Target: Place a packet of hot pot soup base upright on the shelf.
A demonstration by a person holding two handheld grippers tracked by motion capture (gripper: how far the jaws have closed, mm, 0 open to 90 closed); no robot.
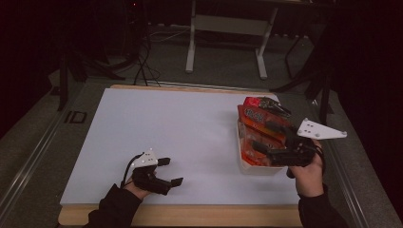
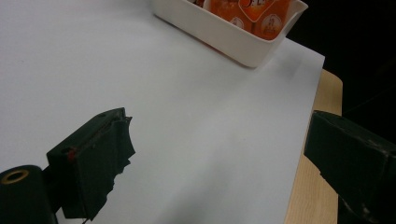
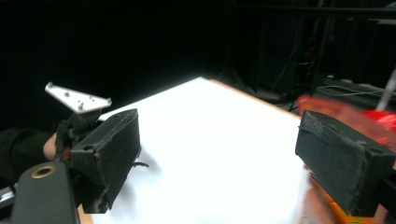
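A white tub (image 1: 256, 169) stands at the right of the white sheet (image 1: 180, 123), packed with orange snack packets (image 1: 254, 123); a red packet (image 1: 259, 102) sticks out at its far end. My right gripper (image 1: 261, 136) hovers over the tub's near half, pointing left, jaws wide apart with nothing between them. In the right gripper view the right gripper (image 3: 219, 149) frames bare sheet, with blurred orange packets (image 3: 336, 112) beside its right jaw. My left gripper (image 1: 173, 171) rests open at the front left, also empty. The left gripper (image 2: 219, 135) looks toward the tub (image 2: 224, 35).
The sheet covers a wooden table whose bare edge (image 1: 190, 214) runs along the front. Behind the table, the dark floor holds white desk legs (image 1: 228, 28) and cables. The other hand's grey plate (image 3: 77, 100) appears in the right gripper view.
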